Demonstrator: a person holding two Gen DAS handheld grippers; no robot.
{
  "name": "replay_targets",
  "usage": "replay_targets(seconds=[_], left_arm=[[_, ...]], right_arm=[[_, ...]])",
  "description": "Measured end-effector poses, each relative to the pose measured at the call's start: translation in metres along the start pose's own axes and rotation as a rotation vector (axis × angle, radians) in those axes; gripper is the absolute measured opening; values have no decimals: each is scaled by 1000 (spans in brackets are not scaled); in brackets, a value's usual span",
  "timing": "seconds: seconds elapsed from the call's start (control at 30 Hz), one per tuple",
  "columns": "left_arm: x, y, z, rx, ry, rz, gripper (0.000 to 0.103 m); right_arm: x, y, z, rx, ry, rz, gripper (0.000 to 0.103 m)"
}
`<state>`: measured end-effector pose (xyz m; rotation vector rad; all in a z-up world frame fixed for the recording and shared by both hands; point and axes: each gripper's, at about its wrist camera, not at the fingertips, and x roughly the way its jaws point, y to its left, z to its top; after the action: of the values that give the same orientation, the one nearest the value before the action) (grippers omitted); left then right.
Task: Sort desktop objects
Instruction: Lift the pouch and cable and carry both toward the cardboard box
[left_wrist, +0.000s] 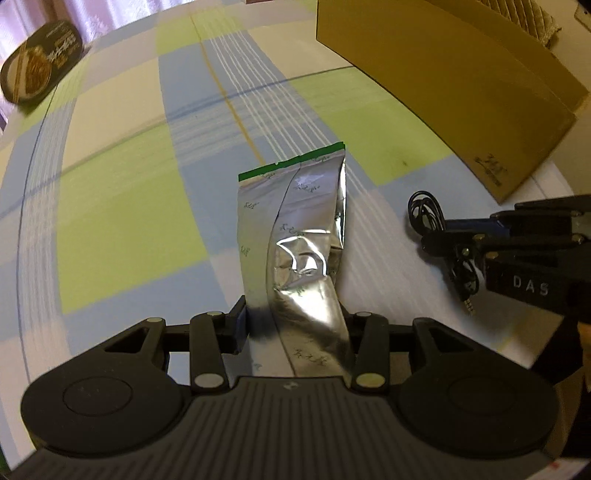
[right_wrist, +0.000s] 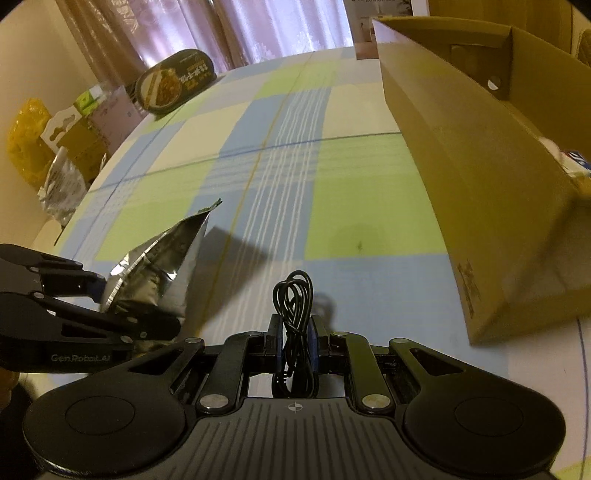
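My left gripper (left_wrist: 295, 325) is shut on a silver foil pouch (left_wrist: 295, 240) with a green top edge, which stands up out of the jaws above the checked tablecloth (left_wrist: 129, 203). In the right wrist view the same pouch (right_wrist: 166, 251) tilts at the left, with the left gripper (right_wrist: 103, 295) around its lower end. My right gripper (right_wrist: 294, 332) is shut on a coiled black cable (right_wrist: 293, 295), whose loop sticks out ahead of the fingers. From the left wrist view, the right gripper (left_wrist: 461, 236) comes in from the right, with the cable (left_wrist: 424, 210) and its plug hanging.
An open cardboard box (right_wrist: 480, 184) stands along the table's right side, also seen as the box (left_wrist: 461, 74) at top right. A dark oval instant-meal container (right_wrist: 173, 81) lies at the far left corner. Bags and cartons (right_wrist: 55, 147) sit beyond the left table edge.
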<state>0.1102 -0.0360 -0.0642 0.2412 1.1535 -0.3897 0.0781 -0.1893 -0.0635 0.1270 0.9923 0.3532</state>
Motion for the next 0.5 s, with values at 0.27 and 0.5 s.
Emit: replay_targets(seconds=[0.27, 0.5], left_arm=[[-4, -4, -7, -12, 29, -11, 39], [0, 7, -5, -47, 65, -42, 48]], right_arm=[[-12, 0, -18, -15, -9, 0, 11], [-8, -3, -23, -16, 12, 16, 15]])
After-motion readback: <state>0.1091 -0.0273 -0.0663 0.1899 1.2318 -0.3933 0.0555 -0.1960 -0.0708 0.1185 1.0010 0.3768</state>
